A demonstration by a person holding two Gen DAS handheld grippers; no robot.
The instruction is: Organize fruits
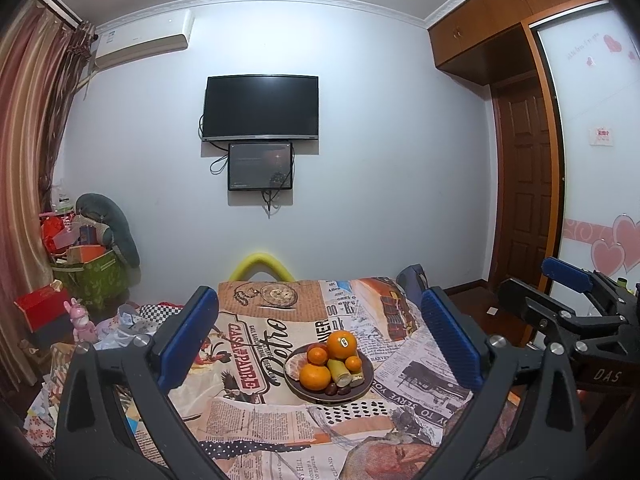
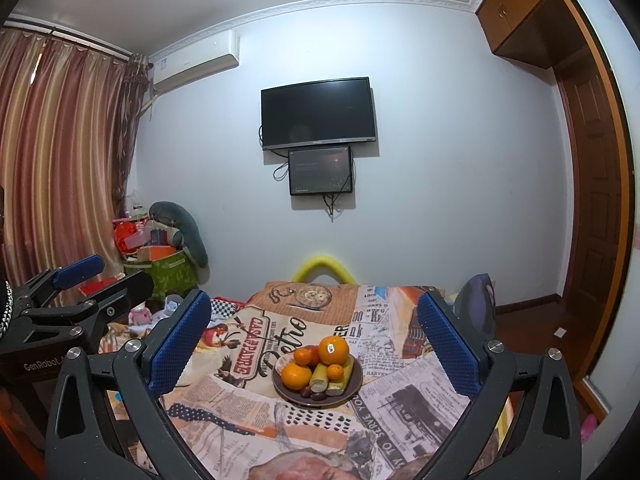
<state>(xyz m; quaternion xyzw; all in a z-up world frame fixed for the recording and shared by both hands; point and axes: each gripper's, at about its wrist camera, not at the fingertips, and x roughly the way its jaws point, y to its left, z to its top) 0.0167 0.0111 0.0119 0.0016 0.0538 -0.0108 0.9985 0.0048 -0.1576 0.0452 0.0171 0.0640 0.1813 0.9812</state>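
Observation:
A dark round plate (image 1: 366, 380) (image 2: 356, 390) sits on a table covered with a newspaper-print cloth (image 1: 248, 416) (image 2: 240, 420). On it lie several oranges, the largest (image 1: 342, 344) (image 2: 333, 349) on top with a sticker, yellow-green cut pieces (image 1: 339, 372) (image 2: 318, 376), and dark dates (image 1: 331, 390) (image 2: 306, 392) at the front rim. My left gripper (image 1: 320, 340) is open and empty, held above the table short of the plate; it also shows in the right wrist view (image 2: 94, 276). My right gripper (image 2: 316, 340) is open and empty, held likewise; it also shows in the left wrist view (image 1: 536, 280).
A yellow foam arc (image 1: 262, 266) stands behind the table's far edge. A dark chair back (image 2: 478, 300) stands at the right. Boxes, a green bag (image 1: 94, 280) and a pink toy (image 1: 82, 320) clutter the floor at left. A wooden door (image 1: 524, 196) is on the right.

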